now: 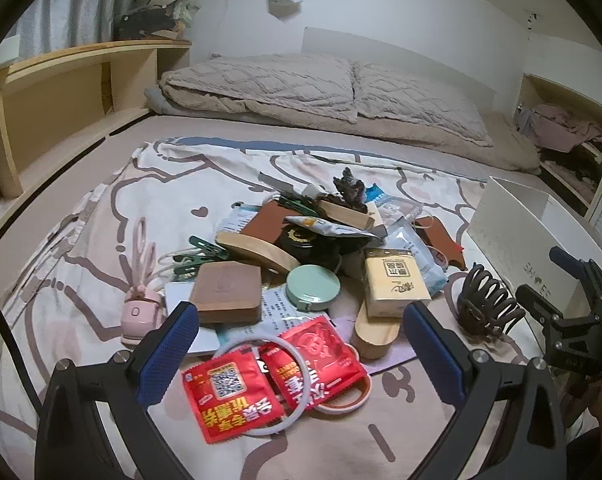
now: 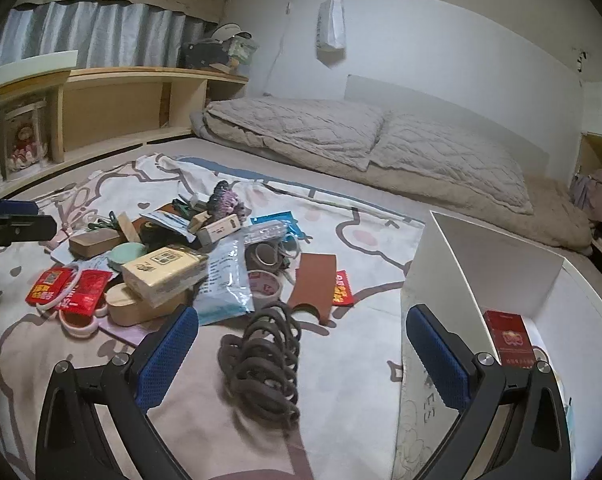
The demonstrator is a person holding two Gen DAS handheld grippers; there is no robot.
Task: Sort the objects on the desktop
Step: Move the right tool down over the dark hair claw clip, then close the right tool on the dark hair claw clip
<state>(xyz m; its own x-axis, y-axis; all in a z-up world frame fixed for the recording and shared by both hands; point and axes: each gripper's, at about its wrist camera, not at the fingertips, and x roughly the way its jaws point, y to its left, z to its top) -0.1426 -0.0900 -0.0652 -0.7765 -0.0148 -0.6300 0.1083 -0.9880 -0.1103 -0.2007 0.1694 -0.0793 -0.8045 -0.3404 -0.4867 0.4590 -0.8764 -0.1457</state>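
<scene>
1. Clutter lay heaped on a patterned sheet across the bed, filling the middle of my left wrist view.
2. My left claw hung released, its blue pads spread wide at the lower edge of that frame, gripping nothing.
3. Between those pads lay two red packets with a white ring looped over them.
4. Just above the packets sat a brown case, a green round tin and a yellow tissue pack resting on a wooden piece.
5. A pink gadget with ears stood at the left of the heap.
6. My right claw was released too, pads wide, holding nothing.
7. A dark hair clip lay on the sheet between the right pads, low in the centre of the right wrist view; I could not tell whether either pad touched it.
8. In the left wrist view the same clip sat at the right of the heap, just beside my right claw's fingers.
9. A white box stood open at the right of the right wrist view, with a red carton inside near its front wall.
10. A tape roll, a clear bag and a brown card lay just above the clip.
11. Pillows lay at the far end of the bed, in the upper middle.
</scene>
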